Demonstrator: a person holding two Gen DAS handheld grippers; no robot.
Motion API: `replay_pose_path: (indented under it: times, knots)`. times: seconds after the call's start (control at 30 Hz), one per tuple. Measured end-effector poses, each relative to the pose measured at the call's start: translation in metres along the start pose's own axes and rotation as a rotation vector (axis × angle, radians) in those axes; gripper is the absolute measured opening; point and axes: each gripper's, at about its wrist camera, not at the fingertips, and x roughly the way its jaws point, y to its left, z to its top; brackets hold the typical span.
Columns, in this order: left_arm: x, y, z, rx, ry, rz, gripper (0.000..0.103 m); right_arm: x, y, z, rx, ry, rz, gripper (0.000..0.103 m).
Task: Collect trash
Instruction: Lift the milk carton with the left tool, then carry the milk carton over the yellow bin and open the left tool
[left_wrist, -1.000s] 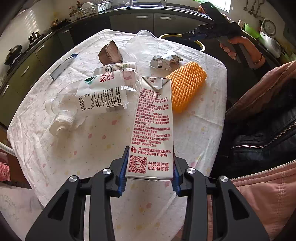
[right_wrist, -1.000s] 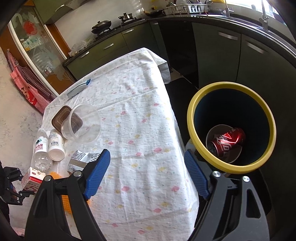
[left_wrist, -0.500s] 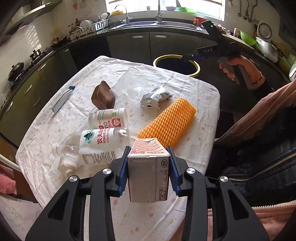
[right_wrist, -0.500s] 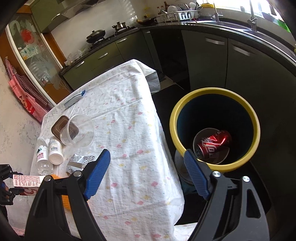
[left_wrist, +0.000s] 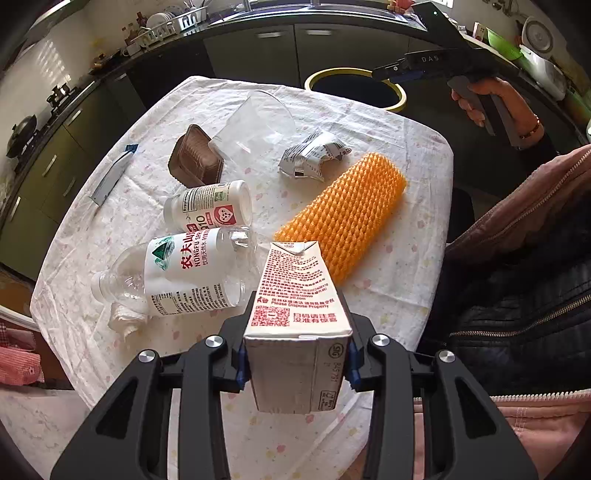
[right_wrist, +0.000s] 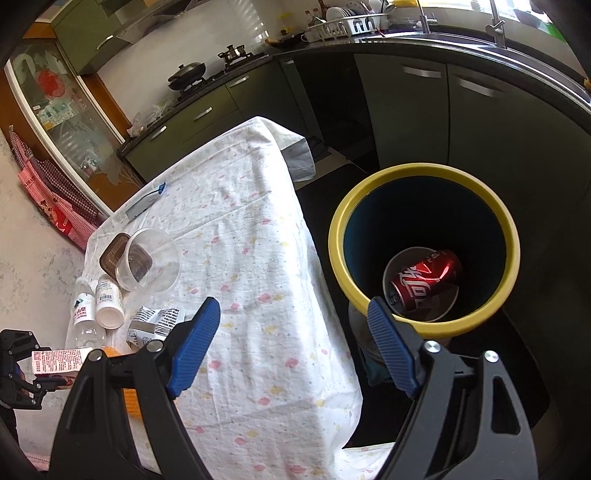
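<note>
My left gripper (left_wrist: 297, 356) pinches the milk carton (left_wrist: 295, 314) above the table (left_wrist: 413, 236) with its 2 bottles, while my right gripper (right_wrist: 291, 347) hangs spread and empty beside the yellow-rimmed bin (right_wrist: 424, 325).

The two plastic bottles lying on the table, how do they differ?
The water bottle is clear, see-through and longer; the white bottle is opaque and stubbier. The water bottle carries a green mountain logo and red characters; the white bottle has a red panel with a heart. Both lie on their sides, side by side, on the tablecloth.
</note>
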Motion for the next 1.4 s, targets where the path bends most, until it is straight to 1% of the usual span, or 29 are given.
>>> replay_pose_path:
  times: [0.1, 0.2, 0.3, 0.37, 0.47, 0.53, 0.63, 0.77, 0.9, 1.0, 1.1, 1.23, 1.27, 1.3, 1.33, 1.37, 1.4]
  knots:
    - [-0.007, -0.001, 0.0, 0.003, -0.004, -0.001, 0.038, -0.004, 0.0, 0.001, 0.0, -0.007, -0.001, 0.078]
    - [-0.022, -0.003, 0.005, 0.004, -0.033, 0.007, 0.038, -0.007, 0.001, 0.002, -0.002, -0.016, 0.001, 0.078]
    - [-0.037, -0.007, 0.016, 0.019, -0.066, 0.028, 0.038, -0.01, 0.004, 0.002, -0.009, -0.022, 0.004, 0.078]
    - [-0.045, -0.009, 0.029, 0.03, -0.089, 0.026, 0.038, -0.014, 0.004, 0.002, -0.015, -0.028, 0.0, 0.078]
    - [-0.052, -0.011, 0.059, 0.042, -0.13, 0.012, 0.038, -0.027, -0.002, 0.002, -0.014, -0.051, -0.027, 0.078]
    - [-0.052, -0.014, 0.085, 0.053, -0.164, -0.005, 0.038, -0.038, -0.012, 0.002, -0.003, -0.074, -0.057, 0.078]
    - [-0.045, -0.022, 0.133, 0.075, -0.217, -0.036, 0.038, -0.053, -0.032, 0.001, 0.03, -0.107, -0.1, 0.078]
    - [-0.015, -0.037, 0.207, 0.107, -0.238, -0.101, 0.038, -0.07, -0.063, -0.003, 0.083, -0.138, -0.151, 0.078]
    - [0.034, -0.058, 0.279, 0.121, -0.203, -0.168, 0.038, -0.078, -0.091, -0.006, 0.127, -0.148, -0.175, 0.078]
    - [0.075, -0.072, 0.322, 0.133, -0.176, -0.177, 0.038, -0.079, -0.108, -0.008, 0.154, -0.15, -0.185, 0.078]
    - [0.112, -0.088, 0.355, 0.15, -0.149, -0.18, 0.038, -0.076, -0.122, -0.01, 0.177, -0.14, -0.185, 0.078]
    - [0.153, -0.099, 0.386, 0.135, -0.143, -0.137, 0.038, -0.071, -0.135, -0.013, 0.197, -0.123, -0.184, 0.078]
    - [0.161, -0.1, 0.392, 0.119, -0.151, -0.12, 0.041, -0.07, -0.137, -0.013, 0.202, -0.121, -0.184, 0.078]
    - [0.168, -0.1, 0.399, 0.104, -0.16, -0.11, 0.047, -0.068, -0.138, -0.013, 0.207, -0.118, -0.184, 0.078]
    - [0.172, -0.1, 0.403, 0.09, -0.173, -0.101, 0.064, -0.067, -0.14, -0.012, 0.211, -0.115, -0.183, 0.078]
    - [0.173, -0.098, 0.404, 0.073, -0.195, -0.081, 0.074, -0.066, -0.14, -0.012, 0.211, -0.112, -0.183, 0.078]
    - [0.172, -0.096, 0.405, 0.059, -0.211, -0.069, 0.075, -0.065, -0.139, -0.012, 0.21, -0.111, -0.184, 0.078]
